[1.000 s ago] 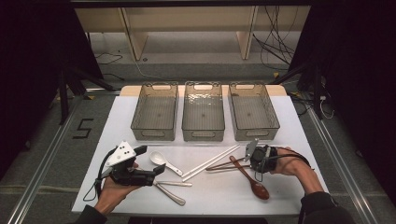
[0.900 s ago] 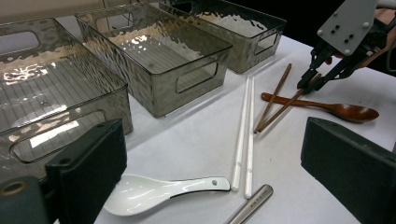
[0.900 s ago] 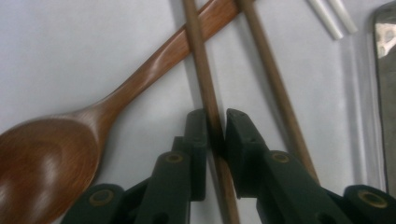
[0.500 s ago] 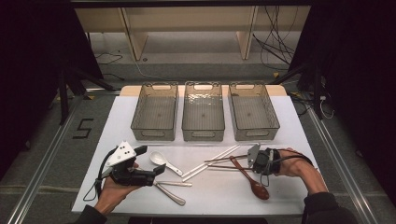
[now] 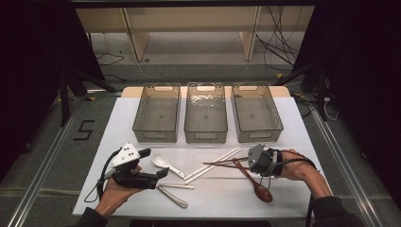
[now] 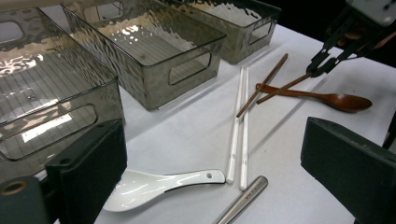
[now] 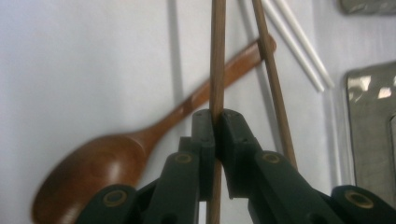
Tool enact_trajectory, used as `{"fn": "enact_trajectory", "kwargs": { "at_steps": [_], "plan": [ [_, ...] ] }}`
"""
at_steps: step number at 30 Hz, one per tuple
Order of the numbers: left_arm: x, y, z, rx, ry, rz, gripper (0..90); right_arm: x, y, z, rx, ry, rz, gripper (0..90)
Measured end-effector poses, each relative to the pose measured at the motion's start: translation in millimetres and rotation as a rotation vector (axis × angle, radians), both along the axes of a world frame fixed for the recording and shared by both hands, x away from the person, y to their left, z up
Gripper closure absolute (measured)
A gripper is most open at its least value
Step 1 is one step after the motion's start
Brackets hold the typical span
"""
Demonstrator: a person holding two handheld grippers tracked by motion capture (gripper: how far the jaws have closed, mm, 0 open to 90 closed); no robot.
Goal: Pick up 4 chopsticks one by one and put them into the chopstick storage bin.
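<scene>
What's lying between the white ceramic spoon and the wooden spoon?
The pair of white chopsticks lies between the white ceramic spoon and the wooden spoon, with bare table either side. Clearest in the high view.

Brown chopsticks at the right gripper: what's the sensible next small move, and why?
Probably lift a little higher. The right gripper is shut on one brown chopstick, while the second brown chopstick lies loose across the wooden spoon.
</scene>
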State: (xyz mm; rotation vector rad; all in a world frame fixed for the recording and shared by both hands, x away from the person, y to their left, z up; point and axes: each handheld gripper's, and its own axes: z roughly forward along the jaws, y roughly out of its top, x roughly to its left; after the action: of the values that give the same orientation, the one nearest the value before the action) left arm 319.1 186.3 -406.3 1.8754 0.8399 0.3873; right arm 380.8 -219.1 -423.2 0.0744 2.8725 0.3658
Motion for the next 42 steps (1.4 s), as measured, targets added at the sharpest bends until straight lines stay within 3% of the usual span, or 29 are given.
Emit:
{"fn": "enact_trajectory", "kwargs": {
  "at_steps": [3,12,17,19,26,36,42],
  "plan": [
    [3.3,-2.9,2.4,0.020,0.024,-0.022,6.3,-7.0,7.8,7.2,0.013,-0.008,0.017,84.8],
    [8.8,-28.7,12.5,0.129,0.038,-0.122,9.1,-20.6,35.9,15.5,0.015,-0.013,0.066,84.8],
    [13.1,-49.1,15.8,0.227,0.029,-0.196,12.8,-24.2,48.2,16.4,0.015,-0.023,0.091,84.7],
    [15.0,-55.6,15.8,0.248,0.045,-0.229,14.0,-26.0,51.6,17.8,0.011,-0.027,0.099,84.7],
    [18.3,-74.5,9.4,0.382,0.059,-0.332,19.3,-28.3,58.3,14.7,0.016,-0.028,0.119,84.7],
    [24.8,-98.3,10.2,0.439,0.107,-0.441,29.9,-34.8,69.6,16.8,0.018,-0.041,0.146,84.7],
    [22.3,-110.7,6.0,0.497,0.123,-0.500,38.0,-38.8,75.2,18.6,0.016,-0.054,0.167,84.7]
  ]
}}
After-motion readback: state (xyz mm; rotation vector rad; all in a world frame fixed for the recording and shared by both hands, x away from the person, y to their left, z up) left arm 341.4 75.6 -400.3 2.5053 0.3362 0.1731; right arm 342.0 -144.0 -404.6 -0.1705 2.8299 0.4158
